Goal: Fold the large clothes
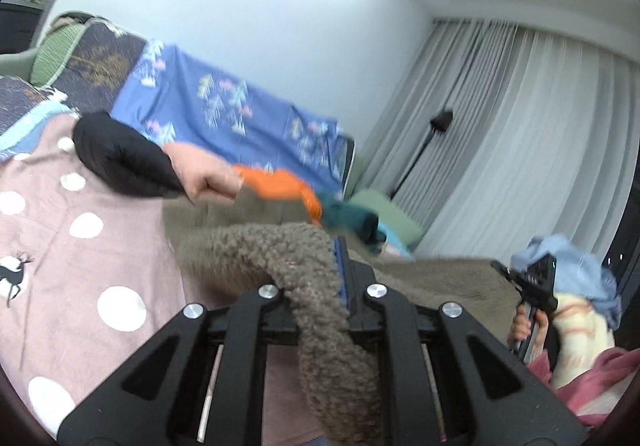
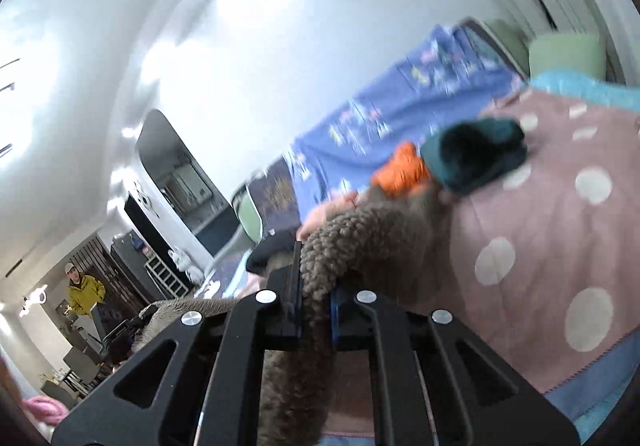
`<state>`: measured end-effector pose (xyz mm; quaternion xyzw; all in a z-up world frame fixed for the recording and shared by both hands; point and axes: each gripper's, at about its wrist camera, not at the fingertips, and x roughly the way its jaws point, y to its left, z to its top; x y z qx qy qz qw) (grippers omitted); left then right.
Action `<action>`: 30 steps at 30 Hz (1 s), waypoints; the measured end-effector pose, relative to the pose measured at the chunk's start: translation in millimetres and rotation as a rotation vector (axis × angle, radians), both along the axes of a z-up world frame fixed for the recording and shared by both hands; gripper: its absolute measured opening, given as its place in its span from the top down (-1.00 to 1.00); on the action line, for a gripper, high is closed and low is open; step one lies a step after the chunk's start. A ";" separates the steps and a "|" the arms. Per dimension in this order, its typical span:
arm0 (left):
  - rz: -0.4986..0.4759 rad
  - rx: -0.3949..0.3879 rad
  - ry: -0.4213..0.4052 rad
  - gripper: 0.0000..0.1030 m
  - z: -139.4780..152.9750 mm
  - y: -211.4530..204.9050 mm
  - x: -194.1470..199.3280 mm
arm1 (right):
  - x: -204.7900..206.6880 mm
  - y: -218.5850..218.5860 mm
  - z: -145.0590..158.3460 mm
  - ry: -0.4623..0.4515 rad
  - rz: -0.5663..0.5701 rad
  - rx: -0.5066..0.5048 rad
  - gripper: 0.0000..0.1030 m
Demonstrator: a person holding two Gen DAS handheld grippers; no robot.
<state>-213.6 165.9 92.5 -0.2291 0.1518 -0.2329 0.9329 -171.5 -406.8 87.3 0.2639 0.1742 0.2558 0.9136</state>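
Both grippers were clamped on the fleece: the left gripper (image 1: 320, 270) pinched a brown, woolly fold (image 1: 320, 306), and the right gripper (image 2: 316, 298) held another stretch of the same fleece (image 2: 352, 242). The garment hung between them over the bed (image 1: 80, 266), its long axis running gripper to gripper. Beyond lay a teal and orange bundle (image 2: 472, 154) toward the bed's head edge. Neither arm looked clearly nearer the bed.

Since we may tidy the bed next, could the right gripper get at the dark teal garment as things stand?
Probably not yet: the right gripper is shut on the brown fleece garment, so it would have to let go first. The teal garment lies uncovered on the pink dotted blanket.
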 end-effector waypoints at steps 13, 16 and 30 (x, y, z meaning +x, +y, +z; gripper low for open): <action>0.093 -0.028 0.184 0.75 -45.0 6.3 50.2 | 92.9 27.4 -45.0 0.142 -0.139 -0.135 0.80; 0.122 -0.005 0.197 0.75 -41.6 7.3 89.5 | 135.0 34.0 -48.2 0.147 -0.153 -0.130 0.80; 0.208 0.066 0.370 0.68 -130.3 16.5 214.8 | 229.5 46.9 -140.4 0.339 -0.220 -0.275 0.67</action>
